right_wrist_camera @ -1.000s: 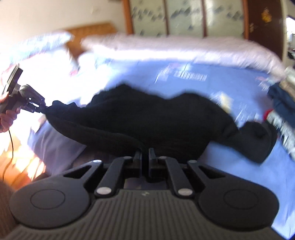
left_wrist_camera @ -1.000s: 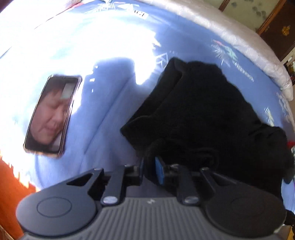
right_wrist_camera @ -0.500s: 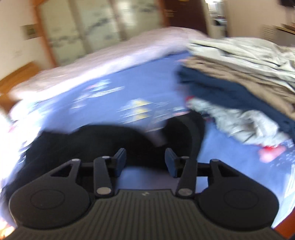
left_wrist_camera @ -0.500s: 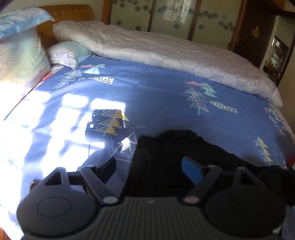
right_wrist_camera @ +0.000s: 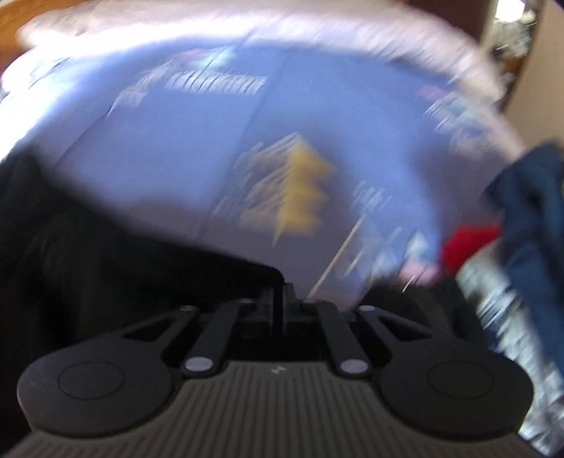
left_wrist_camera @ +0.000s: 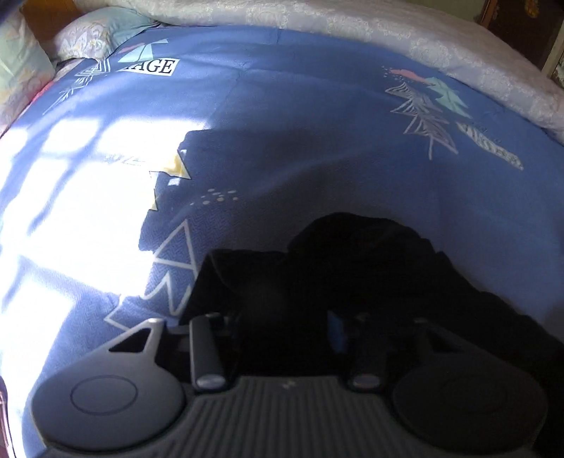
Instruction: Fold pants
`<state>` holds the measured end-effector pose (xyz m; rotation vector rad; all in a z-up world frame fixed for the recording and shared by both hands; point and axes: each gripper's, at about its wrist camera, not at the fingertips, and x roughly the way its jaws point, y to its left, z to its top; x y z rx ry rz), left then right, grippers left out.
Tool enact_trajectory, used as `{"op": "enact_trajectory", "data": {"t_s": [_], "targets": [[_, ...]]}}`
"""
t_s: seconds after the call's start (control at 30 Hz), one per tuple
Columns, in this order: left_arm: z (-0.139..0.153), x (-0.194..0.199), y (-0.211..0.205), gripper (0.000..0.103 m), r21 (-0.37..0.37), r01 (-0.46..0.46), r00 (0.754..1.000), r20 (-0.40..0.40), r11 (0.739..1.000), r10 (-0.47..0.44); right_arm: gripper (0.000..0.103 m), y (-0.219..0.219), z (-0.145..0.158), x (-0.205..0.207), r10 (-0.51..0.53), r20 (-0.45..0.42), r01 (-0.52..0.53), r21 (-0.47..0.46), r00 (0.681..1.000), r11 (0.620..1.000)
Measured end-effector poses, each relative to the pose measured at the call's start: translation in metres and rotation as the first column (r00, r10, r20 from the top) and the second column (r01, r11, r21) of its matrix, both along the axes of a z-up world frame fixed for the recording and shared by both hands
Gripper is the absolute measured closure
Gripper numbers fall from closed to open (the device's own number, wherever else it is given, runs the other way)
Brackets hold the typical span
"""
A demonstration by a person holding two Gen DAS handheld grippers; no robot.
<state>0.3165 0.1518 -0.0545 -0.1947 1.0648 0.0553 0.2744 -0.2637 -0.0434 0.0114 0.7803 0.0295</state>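
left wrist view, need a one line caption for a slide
Left gripper closing over bunched black pants on a blue tree-print bedspread, sunlight at left.

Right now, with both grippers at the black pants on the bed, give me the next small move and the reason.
Probably let the left gripper finish closing: black pants cloth lies between its closing jaws. The right gripper already looks shut at a corner of the cloth. Then lift both ends together off the blue bedspread.

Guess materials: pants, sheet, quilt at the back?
Pants: soft matte black knit or fleece, probably; slumps in thick folds, no sheen. Sheet: printed blue woven fabric, likely cotton; herringbone texture shows. Quilt: pale stitched padding, puffy, faint floral pattern.
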Motion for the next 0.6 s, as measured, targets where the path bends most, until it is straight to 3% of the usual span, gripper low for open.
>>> {"op": "enact_trajectory", "data": {"t_s": [0.07,0.13,0.2,0.33,0.4,0.47,0.5,0.53,0.6], "targets": [[0.017,-0.012,0.012,0.078,-0.063,-0.021,0.999,0.029,0.998,0.023,0.1,-0.011,0.047,-0.026,-0.003,0.187,-0.027,0.155,0.982,0.988],[0.041,-0.038,0.031,0.079,-0.126,-0.029,0.995,0.088,0.992,0.04,0.101,-0.017,0.084,-0.069,0.024,0.331,-0.089,0.181,0.943,0.98],[0.062,-0.076,0.055,0.079,-0.193,-0.031,0.988,0.143,0.981,0.059,0.101,-0.022,0.103,-0.116,0.067,0.39,-0.147,0.179,0.918,0.973],[0.081,-0.158,0.092,0.079,-0.283,-0.04,0.978,0.184,0.958,0.095,0.101,-0.024,0.089,-0.187,0.153,0.302,-0.201,0.133,0.941,0.971],[0.085,-0.192,0.099,0.078,-0.288,-0.048,0.978,0.183,0.956,0.104,0.099,-0.015,0.073,-0.187,0.148,0.221,-0.155,0.013,0.964,0.988],[0.088,-0.216,0.1,0.078,-0.301,-0.058,0.978,0.172,0.952,0.114,0.093,-0.021,0.062,-0.166,0.079,0.17,-0.085,0.032,0.982,0.996],[0.09,-0.226,0.1,0.078,-0.308,-0.061,0.978,0.174,0.95,0.119,0.08,-0.026,0.055,-0.153,0.065,0.152,-0.08,0.096,0.986,0.992],[0.092,-0.233,0.099,0.078,-0.311,-0.066,0.976,0.176,0.948,0.125,0.056,-0.029,0.043,-0.134,0.054,0.123,-0.073,0.153,0.991,0.986],[0.097,-0.243,0.095,0.078,-0.316,-0.071,0.973,0.185,0.946,0.135,0.04,-0.013,0.027,-0.106,0.065,0.072,-0.076,0.161,0.995,0.984]]}}
